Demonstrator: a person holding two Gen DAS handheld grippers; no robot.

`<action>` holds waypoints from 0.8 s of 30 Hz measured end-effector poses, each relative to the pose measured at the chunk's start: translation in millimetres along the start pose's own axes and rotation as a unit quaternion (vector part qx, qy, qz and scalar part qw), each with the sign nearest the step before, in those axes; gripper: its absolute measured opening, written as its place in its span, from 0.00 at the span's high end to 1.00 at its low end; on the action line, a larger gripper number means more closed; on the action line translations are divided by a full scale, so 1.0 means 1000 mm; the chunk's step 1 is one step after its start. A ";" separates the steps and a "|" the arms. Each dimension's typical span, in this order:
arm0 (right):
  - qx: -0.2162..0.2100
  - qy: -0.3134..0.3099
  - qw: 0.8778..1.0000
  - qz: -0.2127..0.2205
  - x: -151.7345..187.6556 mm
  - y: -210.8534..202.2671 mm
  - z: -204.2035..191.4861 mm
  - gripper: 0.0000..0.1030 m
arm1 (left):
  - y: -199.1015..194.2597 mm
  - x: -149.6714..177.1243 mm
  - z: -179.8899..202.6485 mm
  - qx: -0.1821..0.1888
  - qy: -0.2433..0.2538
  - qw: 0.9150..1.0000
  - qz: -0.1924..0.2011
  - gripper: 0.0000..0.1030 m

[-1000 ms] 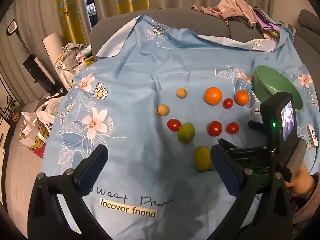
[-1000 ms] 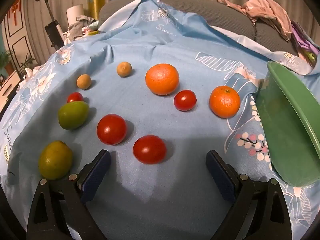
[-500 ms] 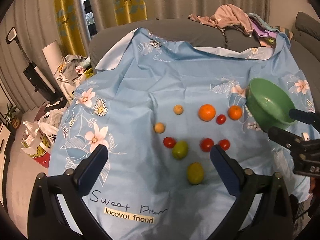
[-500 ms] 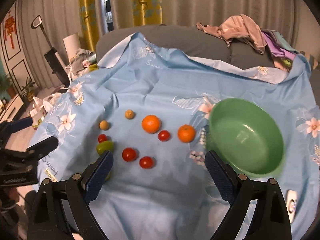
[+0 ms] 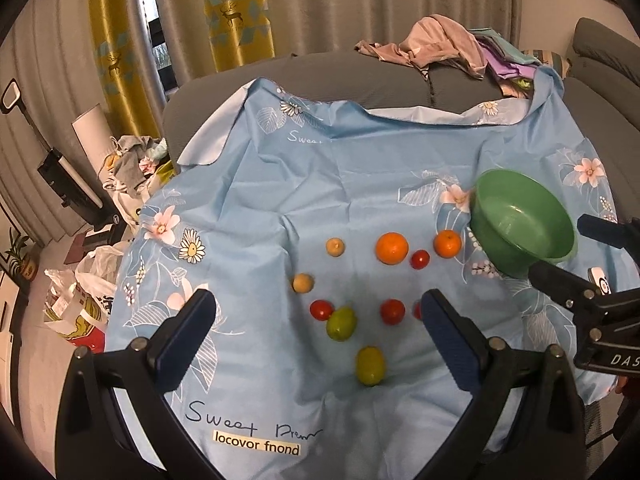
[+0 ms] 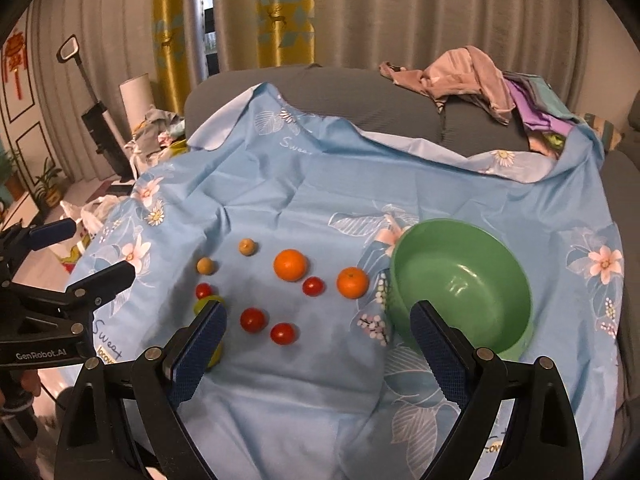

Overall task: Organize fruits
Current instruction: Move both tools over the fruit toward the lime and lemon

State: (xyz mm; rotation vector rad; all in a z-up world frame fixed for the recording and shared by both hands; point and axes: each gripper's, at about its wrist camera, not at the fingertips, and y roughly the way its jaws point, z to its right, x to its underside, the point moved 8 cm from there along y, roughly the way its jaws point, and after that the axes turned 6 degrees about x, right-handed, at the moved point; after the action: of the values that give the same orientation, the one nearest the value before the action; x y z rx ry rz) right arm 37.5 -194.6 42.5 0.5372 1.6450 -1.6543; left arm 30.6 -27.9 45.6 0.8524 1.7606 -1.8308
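Several fruits lie on a blue floral cloth (image 5: 328,176): a large orange (image 5: 391,248) (image 6: 291,265), a smaller orange (image 5: 447,243) (image 6: 352,282), red tomatoes (image 5: 392,311) (image 6: 253,319), two green fruits (image 5: 341,323) (image 5: 370,365) and two small tan fruits (image 5: 335,247) (image 6: 206,266). An empty green bowl (image 5: 524,222) (image 6: 460,284) stands to their right. My left gripper (image 5: 316,326) is open, high above the near fruits. My right gripper (image 6: 318,334) is open, high above the cloth between the tomatoes and the bowl.
The cloth covers a grey sofa (image 6: 320,92) with a heap of clothes (image 6: 472,76) at the back right. Bags and laundry (image 5: 132,168) lie on the floor at left, beside a vacuum (image 5: 60,176). A small white device (image 5: 599,280) lies right of the bowl.
Both grippers have pulled back and up from the fruits, so the whole cloth and bowl now show. Both stay open. No fruit has moved.
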 end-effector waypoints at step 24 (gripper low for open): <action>-0.002 0.001 1.000 -0.015 0.006 0.005 0.000 0.09 | 0.010 0.007 0.000 0.009 -0.003 1.000 -0.016 0.00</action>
State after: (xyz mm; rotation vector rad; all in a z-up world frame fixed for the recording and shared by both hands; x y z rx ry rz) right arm 37.7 -195.2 35.0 0.5144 1.6645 -1.6710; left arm 32.8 -28.2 33.2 0.8295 1.7663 -1.8712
